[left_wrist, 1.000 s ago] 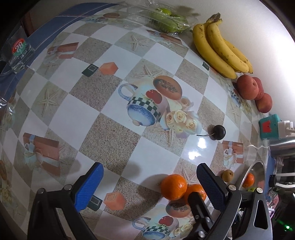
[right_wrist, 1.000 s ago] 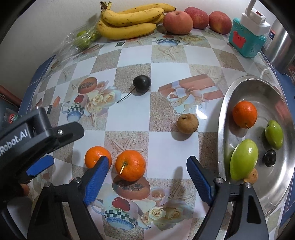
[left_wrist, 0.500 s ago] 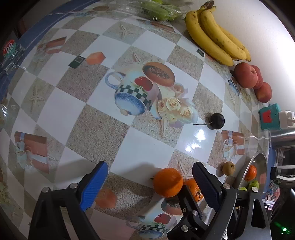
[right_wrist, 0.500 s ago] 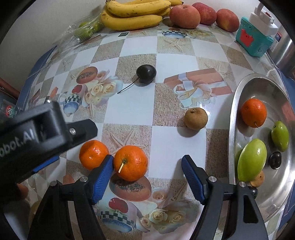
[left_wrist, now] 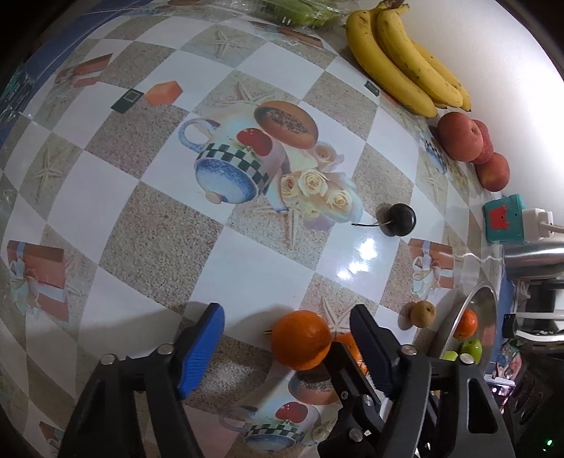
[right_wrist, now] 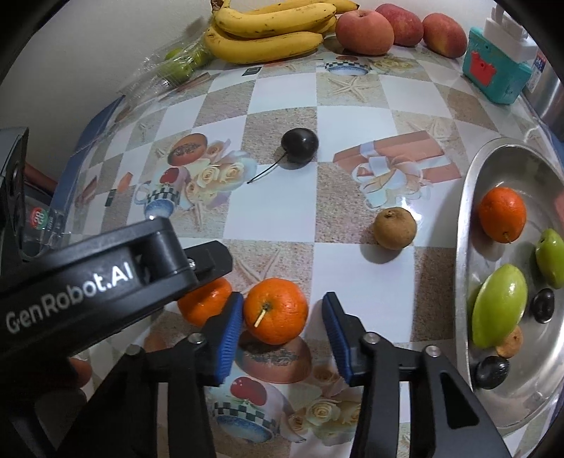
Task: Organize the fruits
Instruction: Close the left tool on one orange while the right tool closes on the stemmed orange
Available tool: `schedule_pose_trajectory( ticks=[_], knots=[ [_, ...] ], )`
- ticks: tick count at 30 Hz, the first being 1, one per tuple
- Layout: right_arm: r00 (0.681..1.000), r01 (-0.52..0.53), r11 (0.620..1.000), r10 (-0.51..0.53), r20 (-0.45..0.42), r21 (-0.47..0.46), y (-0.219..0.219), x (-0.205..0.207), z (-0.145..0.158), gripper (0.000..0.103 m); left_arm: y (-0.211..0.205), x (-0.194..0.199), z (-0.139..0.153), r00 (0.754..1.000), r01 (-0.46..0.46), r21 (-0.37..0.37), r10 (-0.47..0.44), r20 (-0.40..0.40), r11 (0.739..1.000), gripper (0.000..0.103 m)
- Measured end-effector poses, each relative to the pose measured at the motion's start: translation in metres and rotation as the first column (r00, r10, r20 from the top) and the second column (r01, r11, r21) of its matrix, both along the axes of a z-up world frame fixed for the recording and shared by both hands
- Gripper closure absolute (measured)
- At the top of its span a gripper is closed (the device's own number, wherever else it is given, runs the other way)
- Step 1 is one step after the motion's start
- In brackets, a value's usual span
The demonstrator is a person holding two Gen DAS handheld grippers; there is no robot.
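Two oranges lie side by side on the patterned tablecloth. My right gripper (right_wrist: 282, 324) is open, its blue pads around the right orange (right_wrist: 275, 310) without pressing it. My left gripper (left_wrist: 285, 347) is open around the left orange (left_wrist: 301, 340), which also shows in the right wrist view (right_wrist: 202, 303) partly behind the left gripper's body. A silver tray (right_wrist: 465, 225) on the right holds an orange (right_wrist: 502, 214), green fruits (right_wrist: 498, 304) and small dark fruits. A dark cherry (right_wrist: 299, 144) and a small brown fruit (right_wrist: 394, 228) lie loose on the table.
Bananas (right_wrist: 271, 31) and peaches (right_wrist: 365, 31) line the back wall, with a bag of green fruit (right_wrist: 176, 65) to the left. A teal power strip (right_wrist: 493, 70) stands at the back right. A metal pot (left_wrist: 532, 260) stands beyond the tray.
Both grippers have moved forward and down over the two oranges. The right gripper's jaws have narrowed around the right orange. The left gripper's jaws have also narrowed.
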State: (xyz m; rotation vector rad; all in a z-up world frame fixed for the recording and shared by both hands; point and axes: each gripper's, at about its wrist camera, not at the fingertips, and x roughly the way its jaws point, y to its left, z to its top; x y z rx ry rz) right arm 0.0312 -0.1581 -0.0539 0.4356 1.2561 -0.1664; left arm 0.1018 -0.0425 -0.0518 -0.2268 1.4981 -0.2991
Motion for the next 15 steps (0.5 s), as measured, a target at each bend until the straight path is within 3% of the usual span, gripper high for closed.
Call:
schedule_pose_trajectory(
  ticks=[8,12,15],
  knots=[
    [1.0,0.007,0.999,-0.007,0.007,0.034,-0.0022,-0.0009,0.0002,0.063,-0.0055,0.0007,-0.0005,1.0,0.017,-0.008,-0.017,-0.002,1.0,0.058],
    [1.0,0.01,0.999,-0.01,0.007,0.047,-0.0036,-0.0035,-0.0001,0.064,-0.0067,-0.0006,0.001,1.0,0.029,-0.018,-0.029,0.009,0.999,0.067],
    [1.0,0.015,0.998,-0.015,0.009,0.055,-0.0054,-0.0067,0.0012,0.064,-0.0078,0.0004,0.0011,0.999,0.031,-0.017,-0.031,0.012,0.999,0.067]
  ],
)
